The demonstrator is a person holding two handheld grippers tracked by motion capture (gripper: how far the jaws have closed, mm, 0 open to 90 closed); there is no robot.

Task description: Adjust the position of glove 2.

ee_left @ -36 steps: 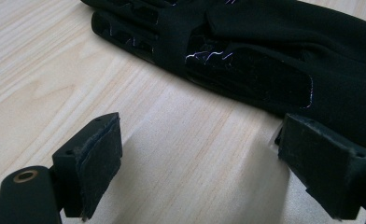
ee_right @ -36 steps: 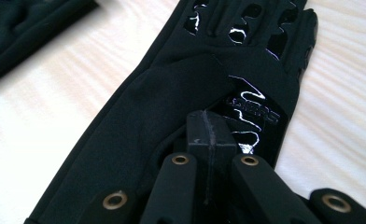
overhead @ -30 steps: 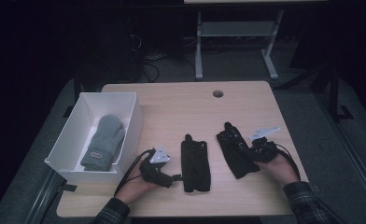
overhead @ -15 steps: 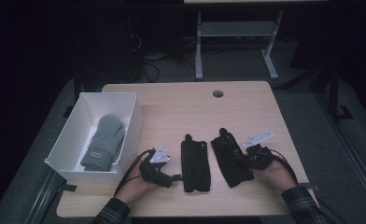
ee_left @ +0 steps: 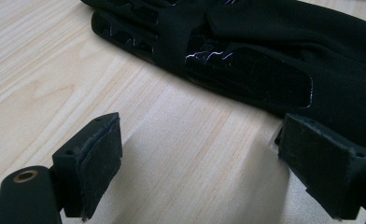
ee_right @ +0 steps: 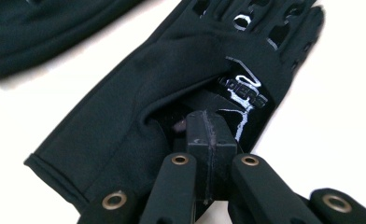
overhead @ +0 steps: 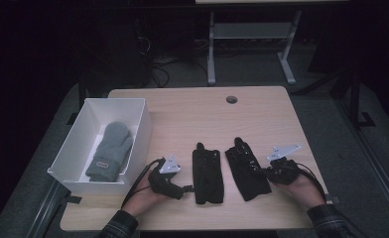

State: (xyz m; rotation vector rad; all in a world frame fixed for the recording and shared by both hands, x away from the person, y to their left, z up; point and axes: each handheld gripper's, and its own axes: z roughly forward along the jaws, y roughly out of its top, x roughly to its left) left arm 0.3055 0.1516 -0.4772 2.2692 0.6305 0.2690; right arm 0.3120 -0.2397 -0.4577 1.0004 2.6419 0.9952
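Two black gloves lie side by side on the wooden table [overhead: 192,114]. The left black glove [overhead: 207,173] lies straight. My left gripper [overhead: 186,188] rests on the table at its left edge, open. In the left gripper view this glove [ee_left: 265,60] lies just beyond the gripper [ee_left: 209,172], and bare wood shows between the wide-apart pads. The right black glove [overhead: 247,168] lies tilted. My right gripper [overhead: 268,172] is at its right edge. In the right gripper view the gripper [ee_right: 209,135] is shut, pinching the fabric of this logo-printed glove [ee_right: 172,84].
A white box [overhead: 71,148] stands at the table's left side with a grey mitten [overhead: 110,151] inside. A round cable hole [overhead: 231,99] sits near the far edge. A metal stand and cables are on the floor beyond the table.
My right gripper and the right black glove have shifted slightly left and toward the near edge. The left gripper and left glove have stayed put.
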